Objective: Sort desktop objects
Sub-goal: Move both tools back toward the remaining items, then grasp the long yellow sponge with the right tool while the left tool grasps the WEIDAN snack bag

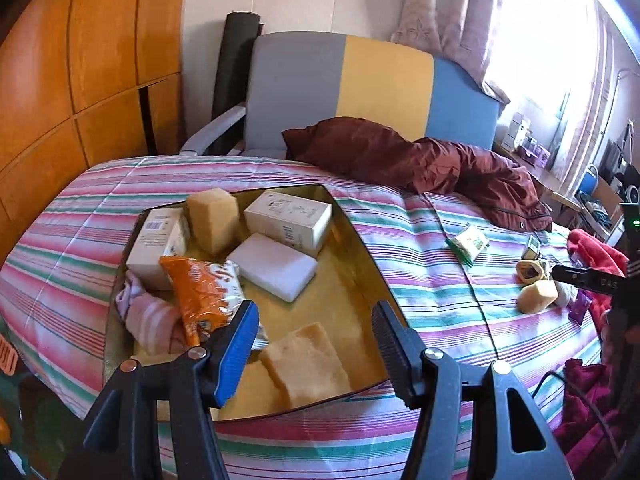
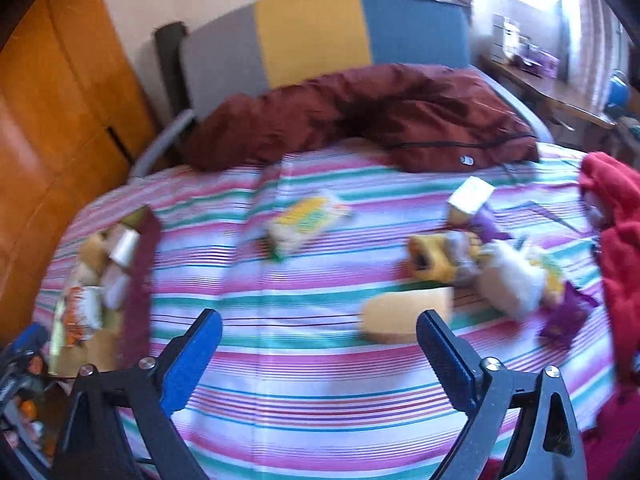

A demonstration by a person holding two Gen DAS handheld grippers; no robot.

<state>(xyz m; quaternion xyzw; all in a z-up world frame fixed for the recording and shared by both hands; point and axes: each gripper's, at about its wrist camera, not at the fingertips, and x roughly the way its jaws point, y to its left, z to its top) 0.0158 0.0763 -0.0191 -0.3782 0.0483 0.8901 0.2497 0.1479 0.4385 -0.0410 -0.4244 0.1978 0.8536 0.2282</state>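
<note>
Hovering over a gold tray (image 1: 356,248) on a striped bedspread (image 1: 420,248), the left tongs (image 1: 314,334) stand apart with nothing between their pads. At 12 o'clock from them in the tray lies a white foam block (image 1: 274,266); beyond it sit a white carton (image 1: 290,220), an upright yellow sponge (image 1: 214,220) and a second white box (image 1: 158,246). An orange snack packet (image 1: 202,294) lies at 10 o'clock, touching the left pad, with a pink cloth (image 1: 148,316) beside it. A flat yellow sponge (image 1: 306,362) lies just below the tongs.

The right tongs (image 2: 320,340) are spread wide and empty above the bedspread. At 1 o'clock from them lies a loose yellow sponge (image 2: 404,316), near a blurred heap of small items (image 2: 500,276) at 2 o'clock. A yellow-green packet (image 2: 306,220) lies at 12 o'clock, well apart from the tray at 9 o'clock. A maroon quilt (image 2: 360,116) is bunched at the bed's far edge.
</note>
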